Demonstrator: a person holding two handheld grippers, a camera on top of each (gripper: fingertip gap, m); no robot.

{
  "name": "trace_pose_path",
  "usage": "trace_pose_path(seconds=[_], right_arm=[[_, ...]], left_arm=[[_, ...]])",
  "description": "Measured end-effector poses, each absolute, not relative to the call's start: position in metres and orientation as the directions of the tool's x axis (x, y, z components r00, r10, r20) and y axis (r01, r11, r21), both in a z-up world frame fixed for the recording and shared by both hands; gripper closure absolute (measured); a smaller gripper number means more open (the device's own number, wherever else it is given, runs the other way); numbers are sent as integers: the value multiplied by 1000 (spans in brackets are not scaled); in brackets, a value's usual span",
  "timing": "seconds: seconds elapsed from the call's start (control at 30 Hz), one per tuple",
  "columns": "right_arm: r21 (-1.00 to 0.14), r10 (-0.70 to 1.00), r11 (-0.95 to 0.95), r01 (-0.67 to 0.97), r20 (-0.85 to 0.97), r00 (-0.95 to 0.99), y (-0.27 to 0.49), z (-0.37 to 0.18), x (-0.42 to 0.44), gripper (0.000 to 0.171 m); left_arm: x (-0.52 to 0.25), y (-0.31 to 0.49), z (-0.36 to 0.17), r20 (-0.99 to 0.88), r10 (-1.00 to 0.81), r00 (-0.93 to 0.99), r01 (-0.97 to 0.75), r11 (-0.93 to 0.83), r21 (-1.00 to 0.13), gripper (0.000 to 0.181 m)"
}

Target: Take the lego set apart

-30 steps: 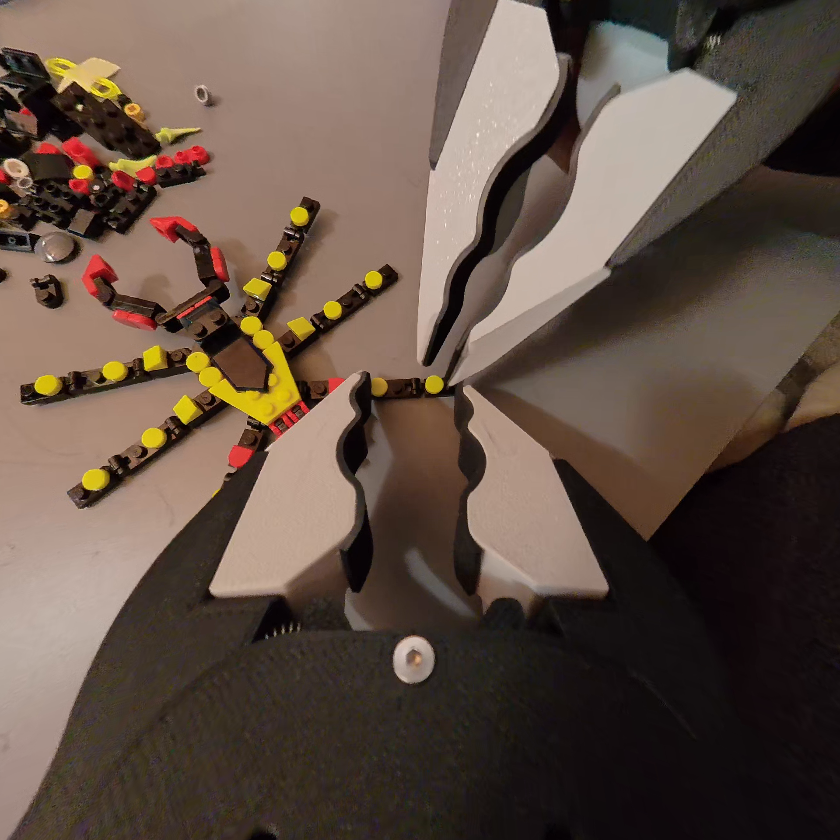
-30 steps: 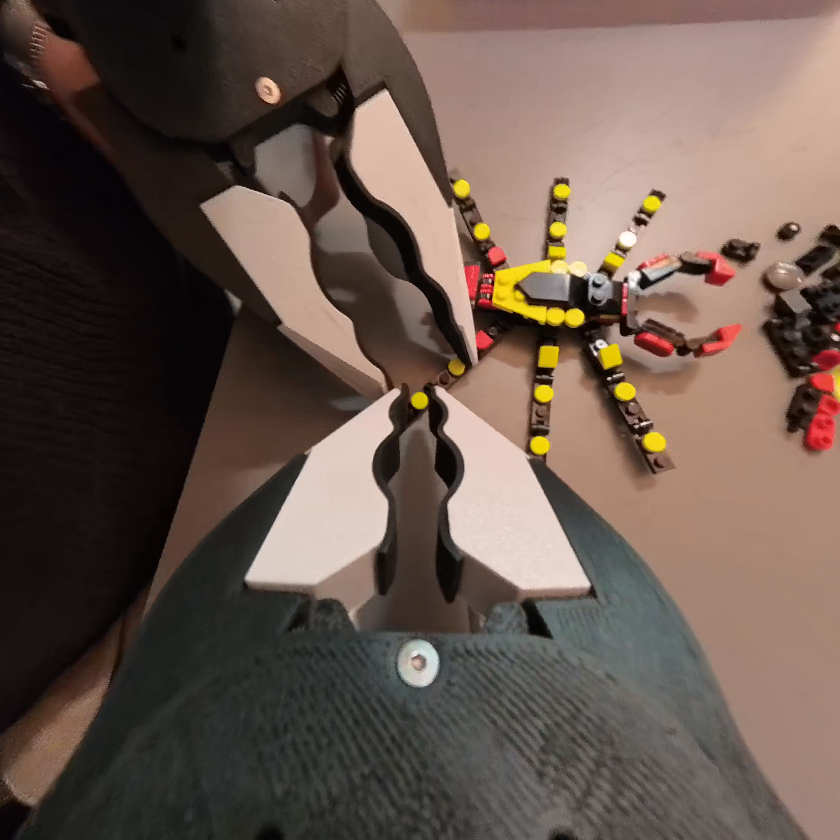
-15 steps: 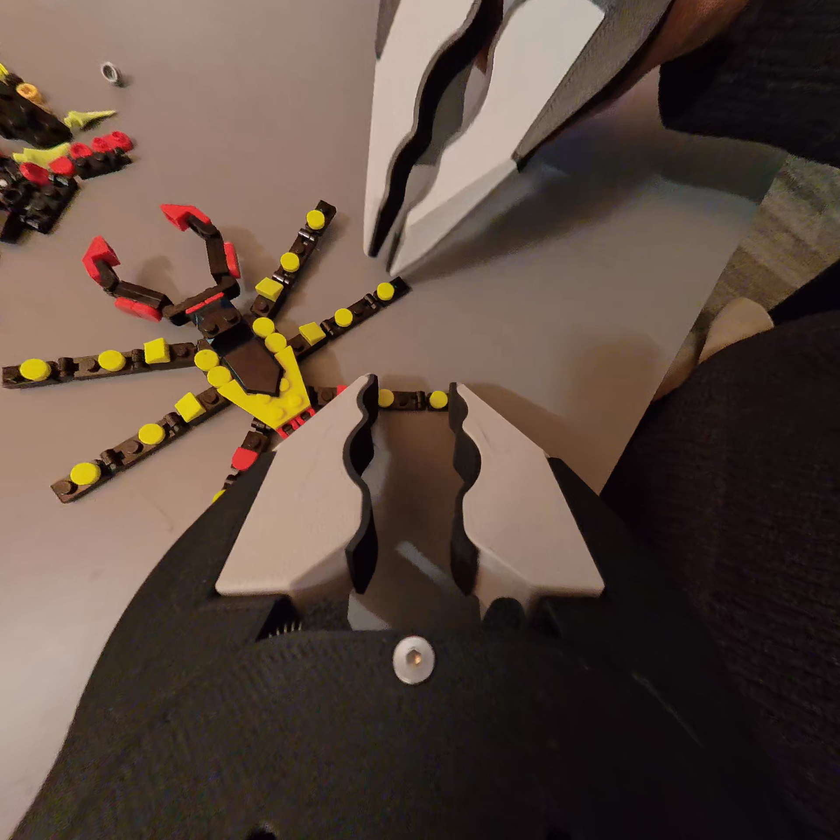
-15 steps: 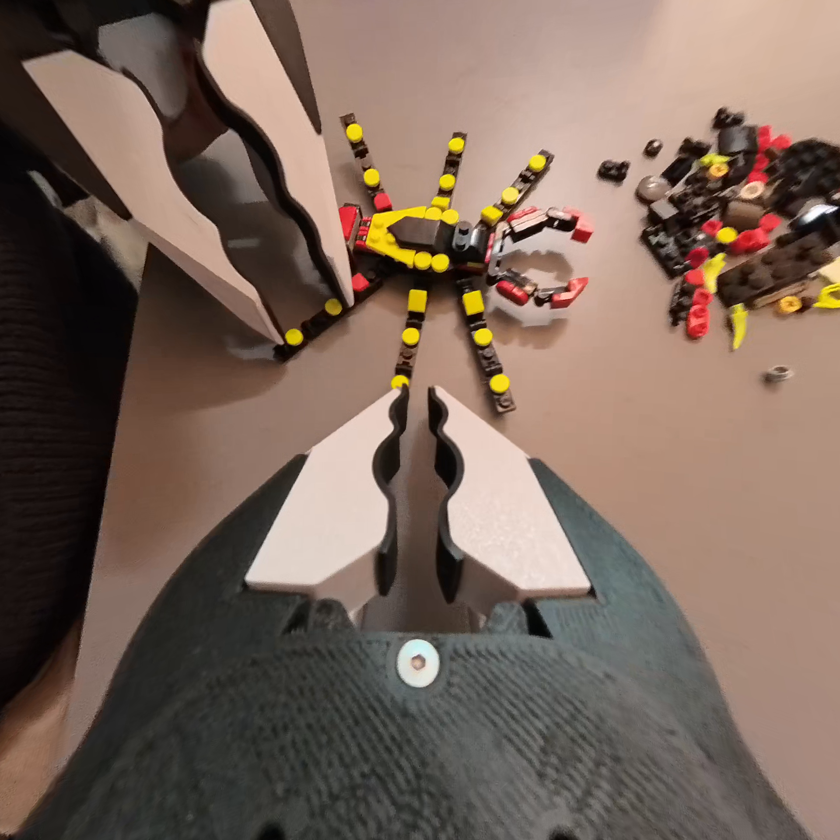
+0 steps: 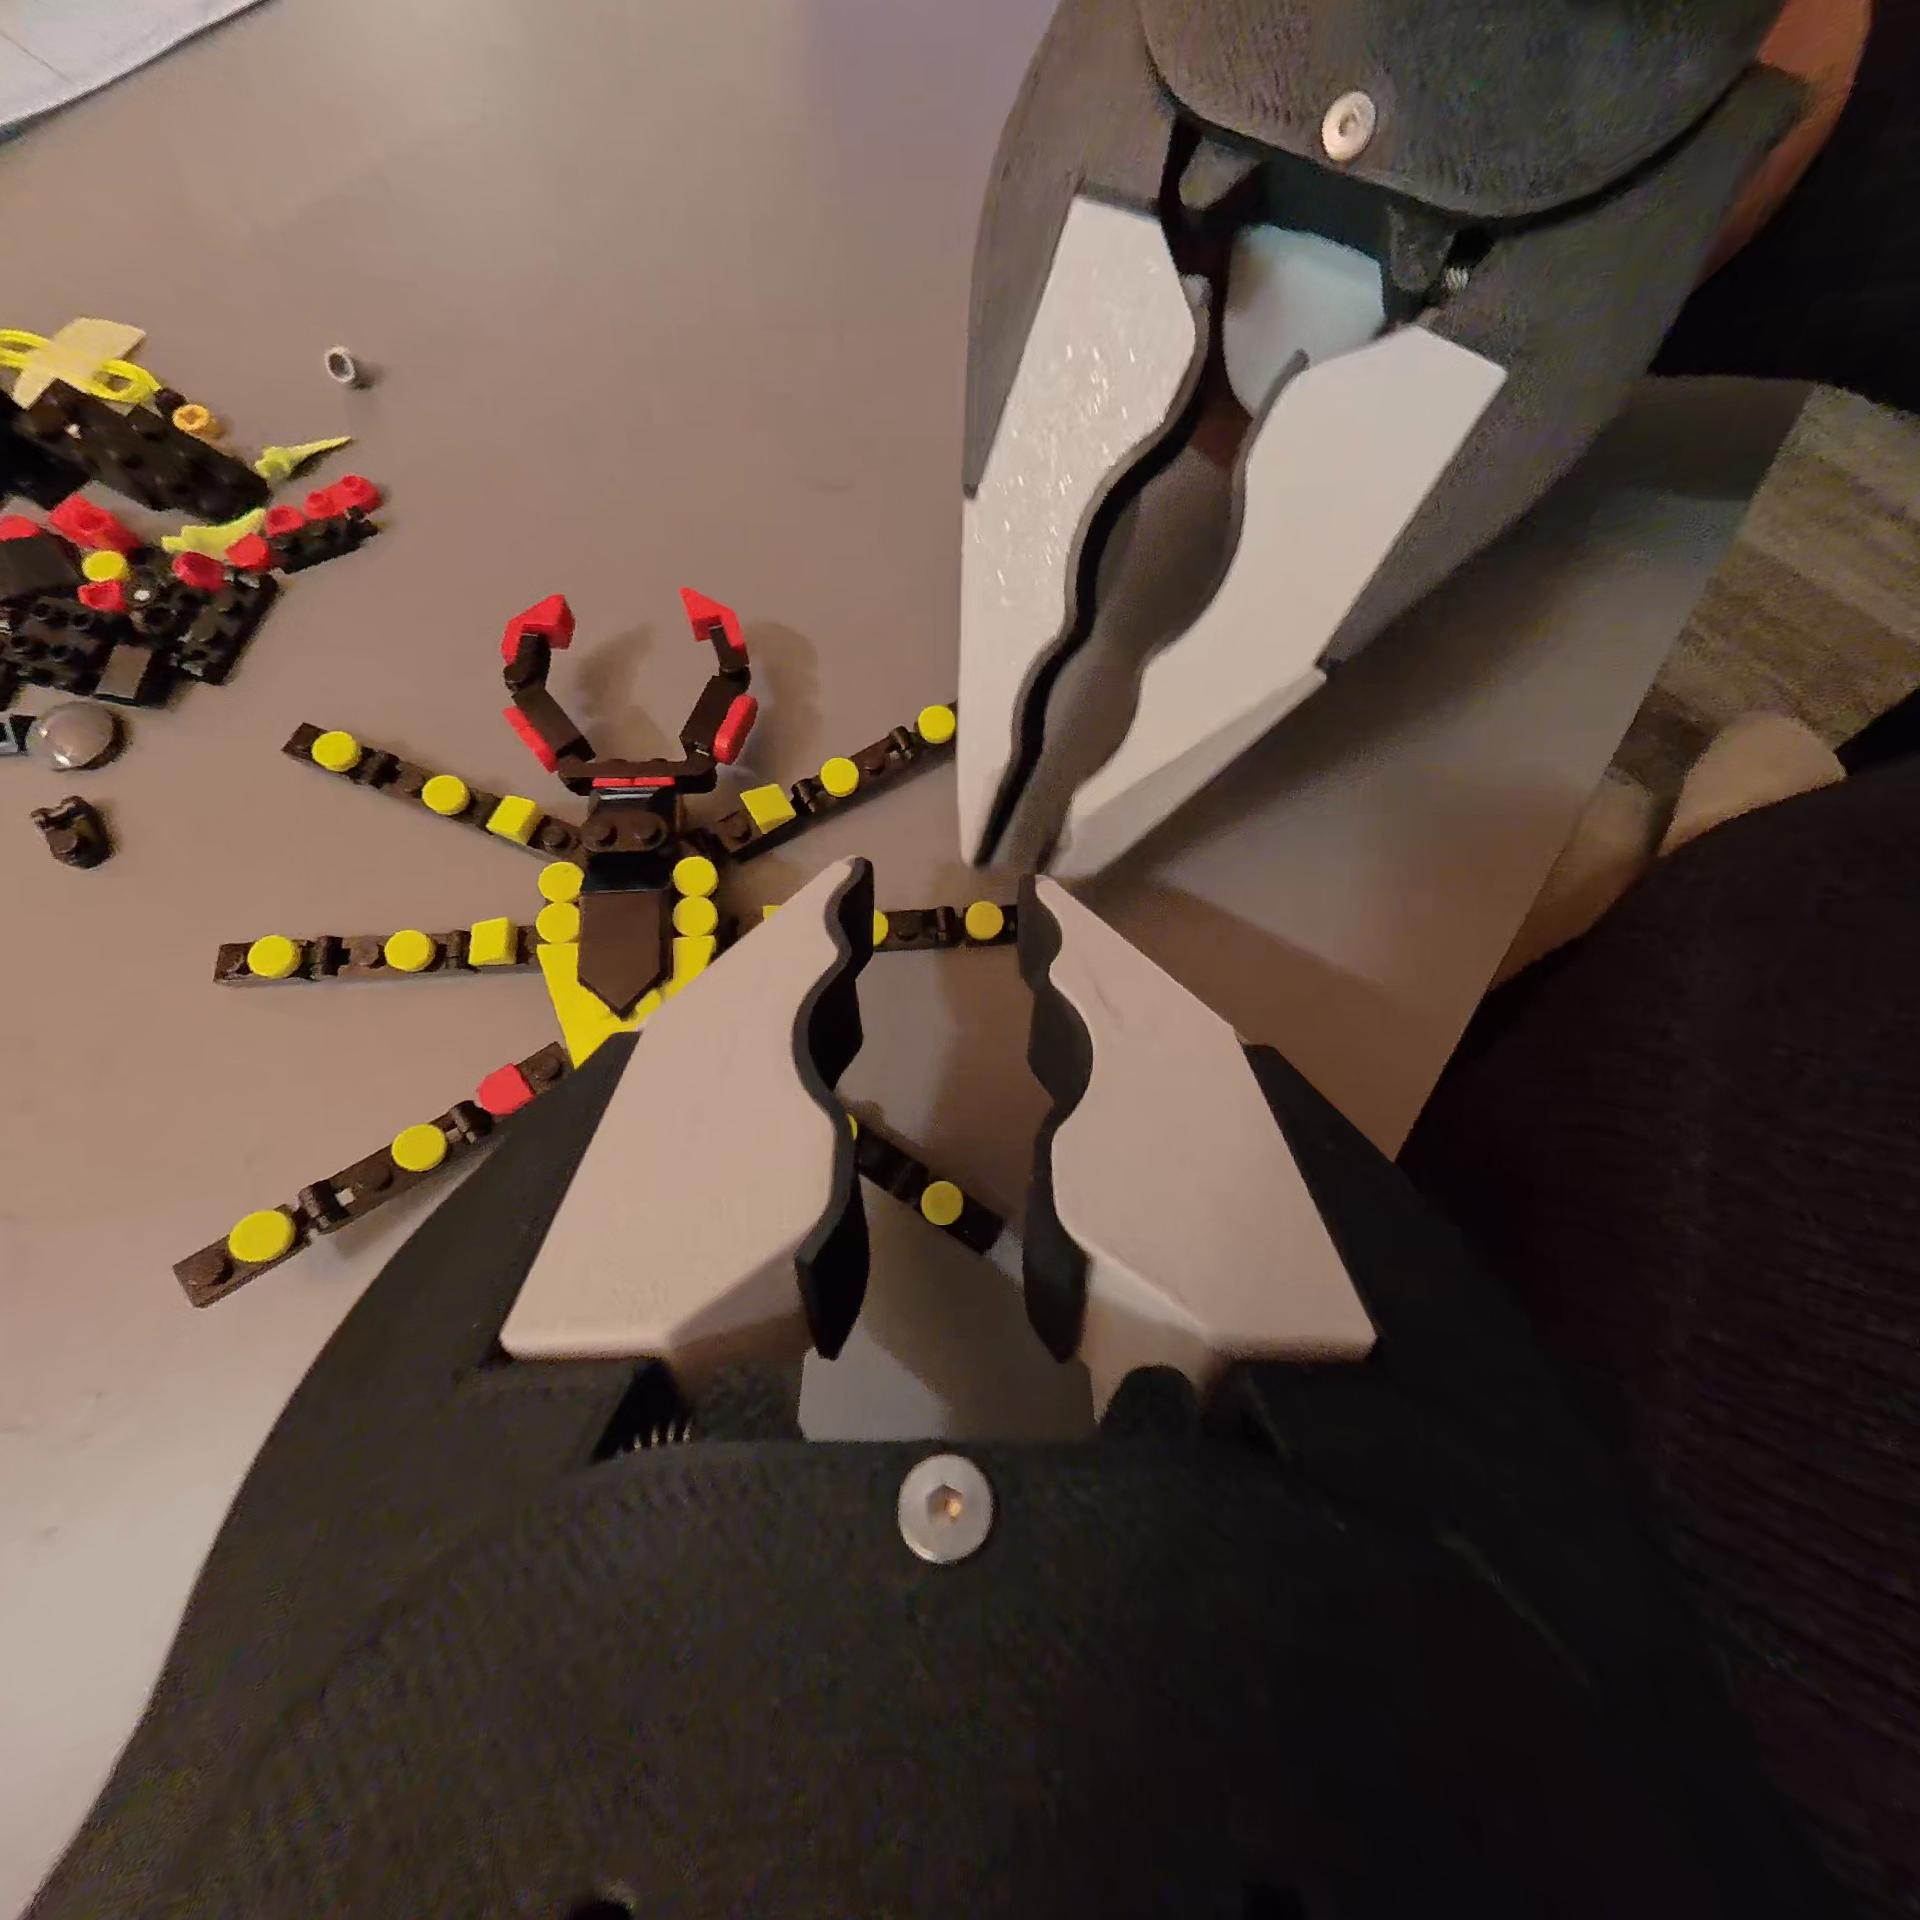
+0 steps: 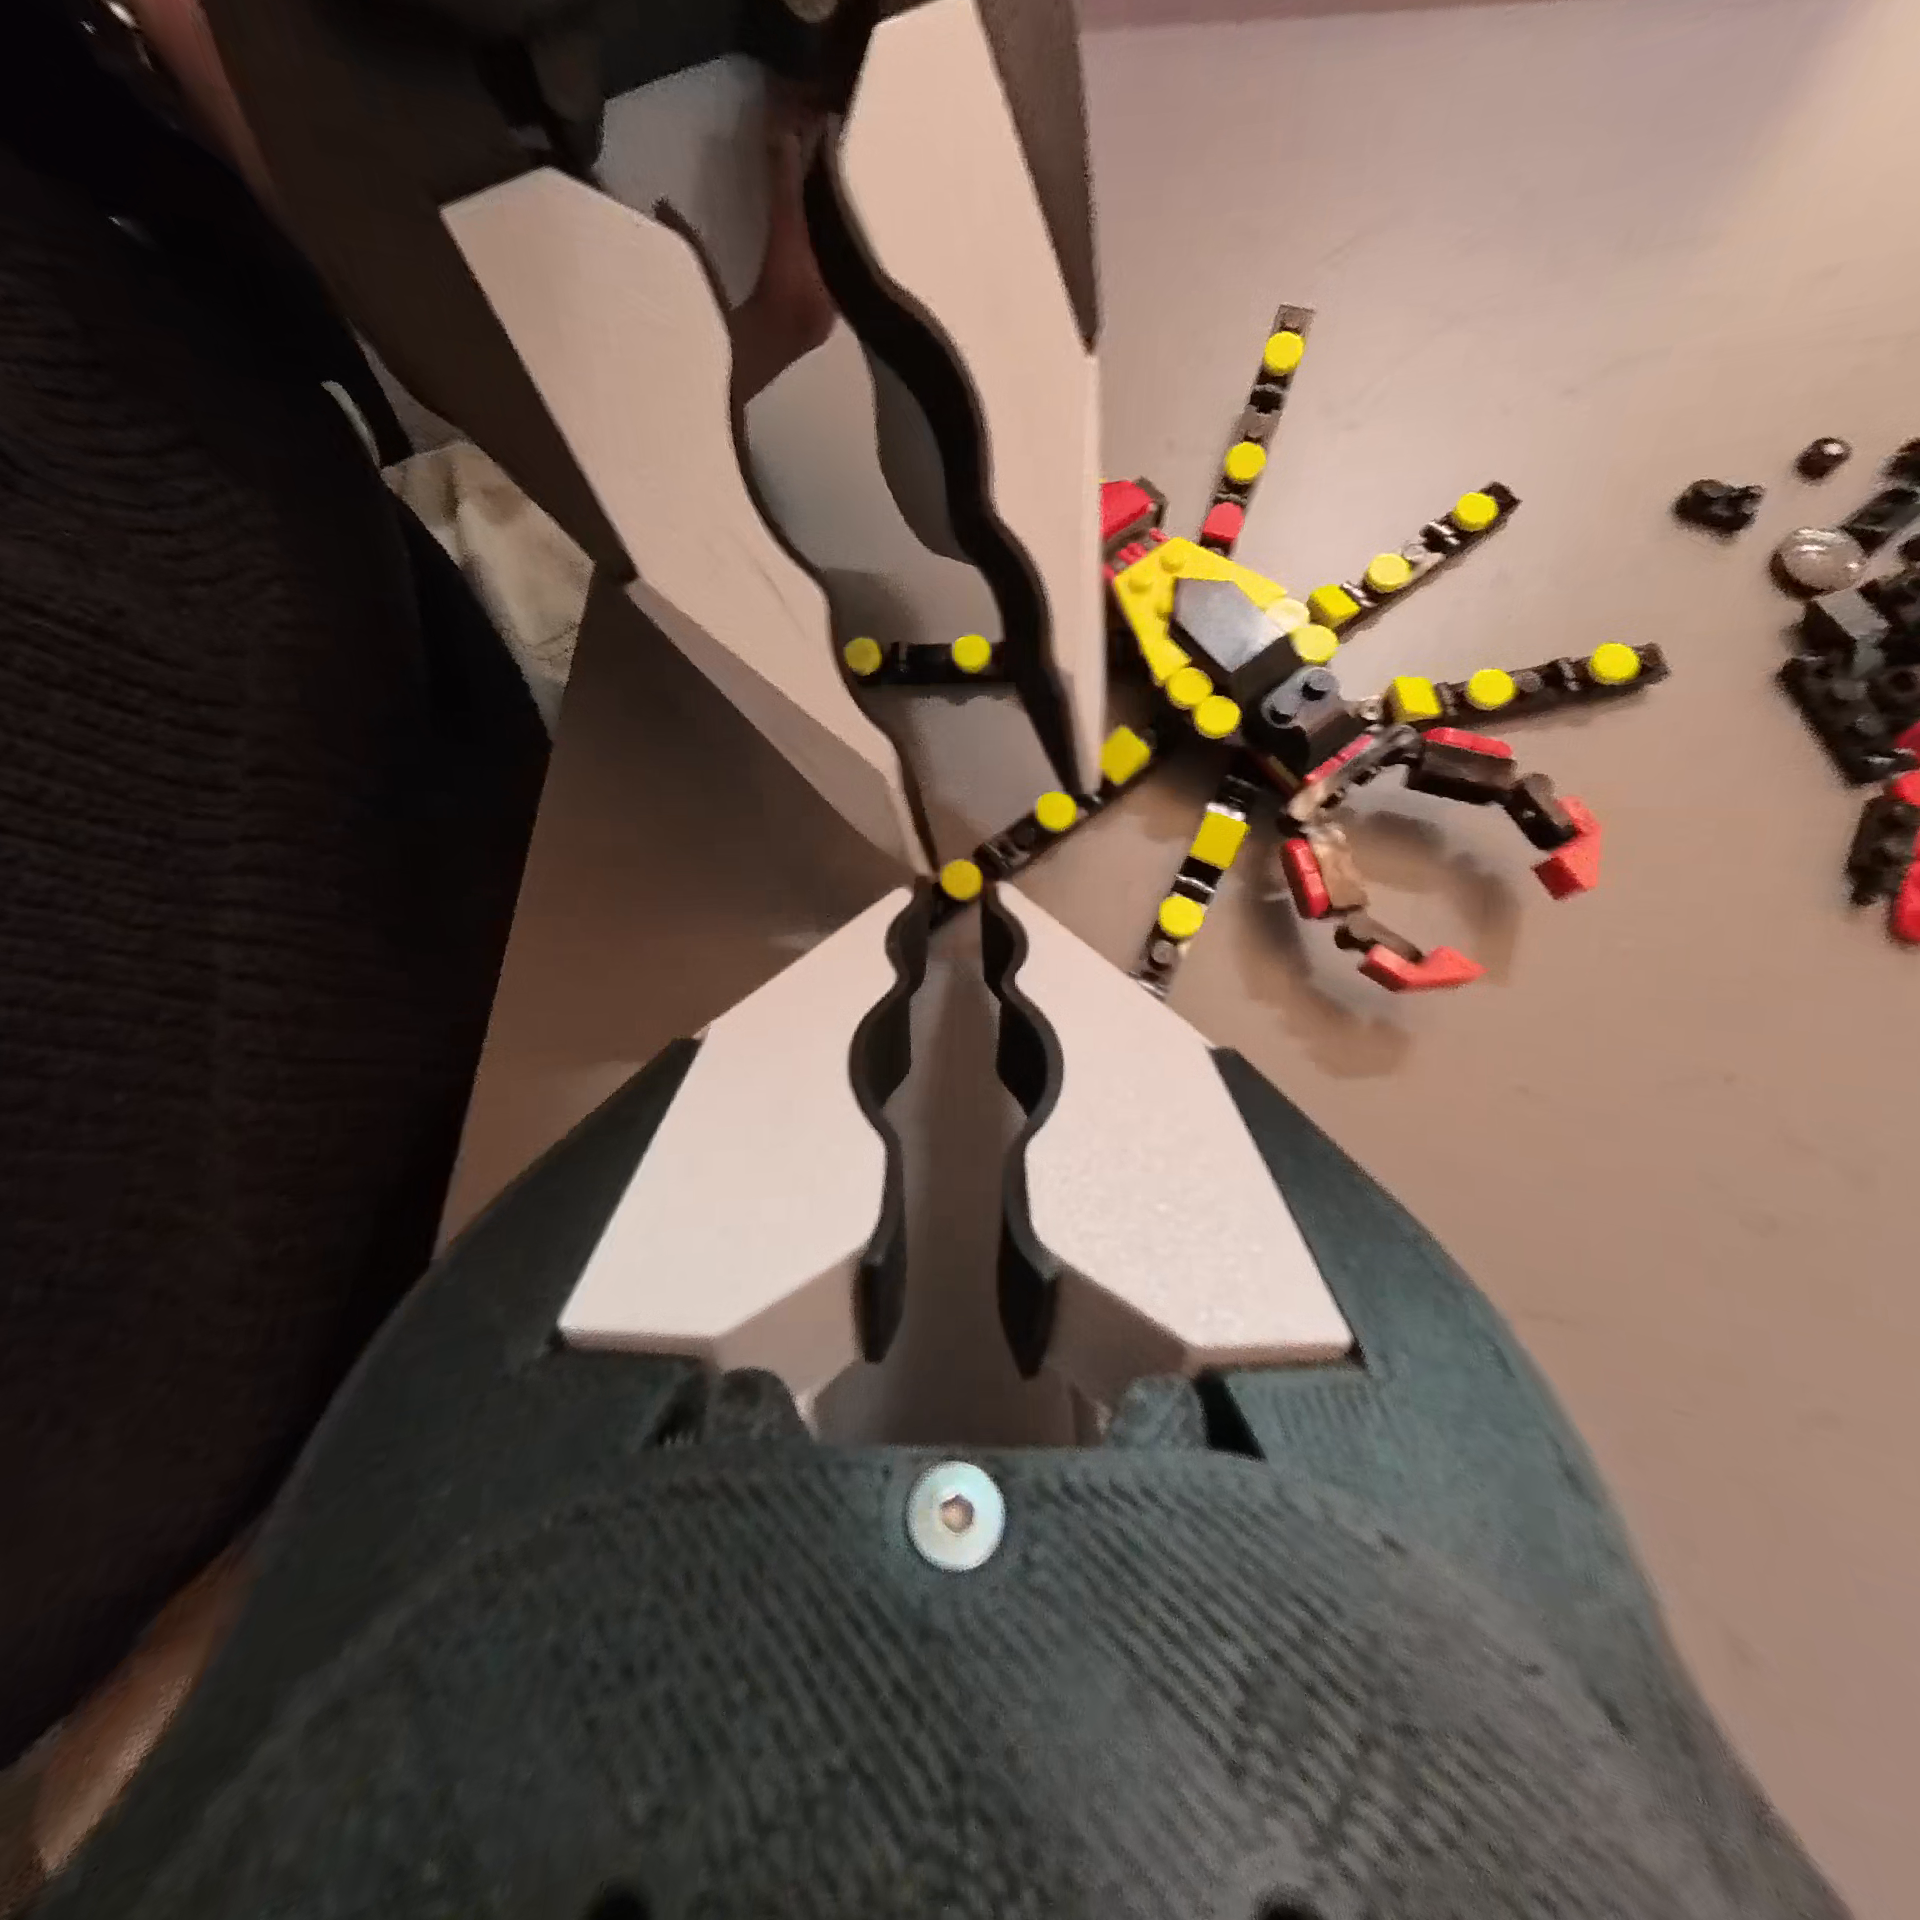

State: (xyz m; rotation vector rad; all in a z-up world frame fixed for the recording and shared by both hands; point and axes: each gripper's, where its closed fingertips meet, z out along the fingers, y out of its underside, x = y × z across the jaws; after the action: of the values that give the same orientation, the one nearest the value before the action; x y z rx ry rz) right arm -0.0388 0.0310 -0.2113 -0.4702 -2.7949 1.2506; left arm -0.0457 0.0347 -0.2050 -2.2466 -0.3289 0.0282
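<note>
While the lego spider (image 5: pixel 623 914) lies flat on the table (image 5: pixel 644 312), the right gripper (image 6: pixel 951 902) is narrow around a leg tip (image 6: pixel 958 879). The left gripper (image 5: pixel 940 883) is wide above another leg. A hard pull might drag the whole spider.

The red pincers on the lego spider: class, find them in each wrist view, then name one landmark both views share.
Left wrist view: red pincers, upper centre-left, beyond the body.
Right wrist view: red pincers, centre-right, beside the body.
Shared landmark: the spider's yellow body.
</note>
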Motion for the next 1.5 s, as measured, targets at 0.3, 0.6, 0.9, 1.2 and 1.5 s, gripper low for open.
trace_pose_path(seconds=[0.3, 0.6, 0.9, 1.2, 1.5], right_arm=[[-725, 347, 638, 259, -30, -938, 51, -211, -55, 163], [-719, 373, 635, 282, -35, -927, 67, -213, -62, 163], [-709, 329, 648, 280, -72, -942, 55, -219, -51, 166], [-698, 296, 668, 258, -69, -953, 45, -223, -42, 163], [-746, 301, 608, 271, -100, -948, 36, -210, -44, 164]], left_arm=[[-43, 36, -219, 65, 256, 965, 223, -658, -719, 147], [-37, 39, -227, 66, 244, 967, 219, -679, -700, 146], [-46, 44, -212, 53, 269, 962, 213, -616, -759, 145], [-44, 44, -221, 28, 273, 962, 206, -651, -730, 145], [-45, 44, -222, 54, 284, 957, 231, -637, -736, 147]])
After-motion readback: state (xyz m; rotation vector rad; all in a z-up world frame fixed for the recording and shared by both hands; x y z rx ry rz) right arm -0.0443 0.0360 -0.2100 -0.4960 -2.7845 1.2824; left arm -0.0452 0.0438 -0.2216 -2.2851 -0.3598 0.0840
